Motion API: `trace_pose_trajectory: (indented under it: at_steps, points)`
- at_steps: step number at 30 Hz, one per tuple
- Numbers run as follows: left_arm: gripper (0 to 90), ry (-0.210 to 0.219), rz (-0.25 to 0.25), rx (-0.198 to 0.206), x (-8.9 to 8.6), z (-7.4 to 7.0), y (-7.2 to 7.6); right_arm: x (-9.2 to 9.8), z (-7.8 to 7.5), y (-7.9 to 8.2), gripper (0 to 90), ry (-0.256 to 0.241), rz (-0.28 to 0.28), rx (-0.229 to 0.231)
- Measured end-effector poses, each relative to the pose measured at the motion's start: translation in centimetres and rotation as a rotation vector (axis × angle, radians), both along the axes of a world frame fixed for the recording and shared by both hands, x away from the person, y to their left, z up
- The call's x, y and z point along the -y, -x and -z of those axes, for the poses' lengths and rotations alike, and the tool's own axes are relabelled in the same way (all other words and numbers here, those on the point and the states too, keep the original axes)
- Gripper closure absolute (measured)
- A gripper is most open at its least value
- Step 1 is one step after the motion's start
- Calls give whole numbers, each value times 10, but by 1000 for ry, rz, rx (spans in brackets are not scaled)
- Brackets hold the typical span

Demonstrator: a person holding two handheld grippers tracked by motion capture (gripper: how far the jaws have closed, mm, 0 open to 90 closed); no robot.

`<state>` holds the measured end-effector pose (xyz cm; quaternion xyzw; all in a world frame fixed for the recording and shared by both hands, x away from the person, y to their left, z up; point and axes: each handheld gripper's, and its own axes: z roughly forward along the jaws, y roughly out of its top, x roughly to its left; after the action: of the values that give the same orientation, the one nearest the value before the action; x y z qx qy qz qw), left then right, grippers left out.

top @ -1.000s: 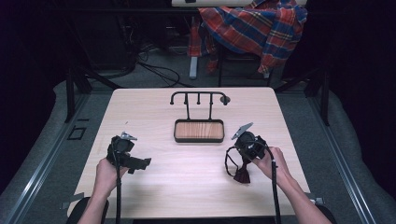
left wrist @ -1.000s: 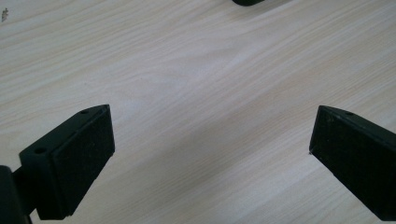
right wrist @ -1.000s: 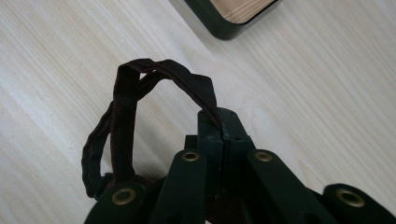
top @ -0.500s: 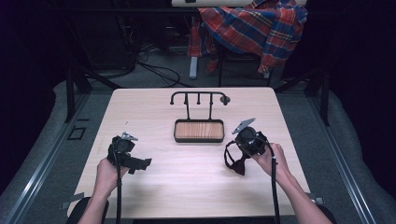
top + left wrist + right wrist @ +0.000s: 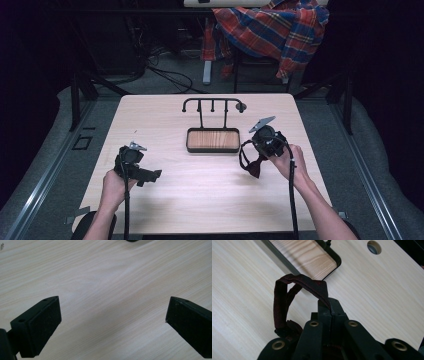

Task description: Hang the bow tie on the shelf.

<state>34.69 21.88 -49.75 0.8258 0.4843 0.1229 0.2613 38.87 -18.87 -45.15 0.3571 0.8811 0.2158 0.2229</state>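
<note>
A dark red bow tie (image 5: 253, 166) hangs by its strap from my right gripper (image 5: 256, 149), just right of the tray's front corner. In the right gripper view the jaws are shut on the strap (image 5: 287, 290), which loops up to the right gripper (image 5: 330, 308); the bow dangles below at the left. A black hook rack (image 5: 212, 102) stands on a wooden tray (image 5: 212, 140) at the table's middle. My left gripper (image 5: 148, 175) is at the front left, held low over bare wood. Its jaws stand wide apart in the left gripper view, the left gripper (image 5: 112, 308) holding nothing.
The tray's corner (image 5: 312, 257) lies just beyond the hanging strap, and a round cable hole (image 5: 374, 247) is farther off. Behind the table a plaid shirt (image 5: 272, 27) drapes over a chair. Cables trail from both grippers toward the front edge.
My right gripper has risen and moved a little toward the rack, lifting the bow tie off the table. The left gripper has stayed put.
</note>
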Motion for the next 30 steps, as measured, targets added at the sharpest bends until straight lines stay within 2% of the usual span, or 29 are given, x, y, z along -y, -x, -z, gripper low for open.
trace_pose_trajectory:
  at_steps: [8, 21, 30]
  points:
    - [3, 1, 2, -4, 0, 0, 0, -6, -14, -13, 891, -33, 15, 39]
    - [2, 5, 3, -1, 0, 0, 1, -14, -24, -28, 891, -36, 19, 52]
    - [2, -5, 7, -1, 2, 0, 2, -15, -34, -33, 891, -51, 23, 70]
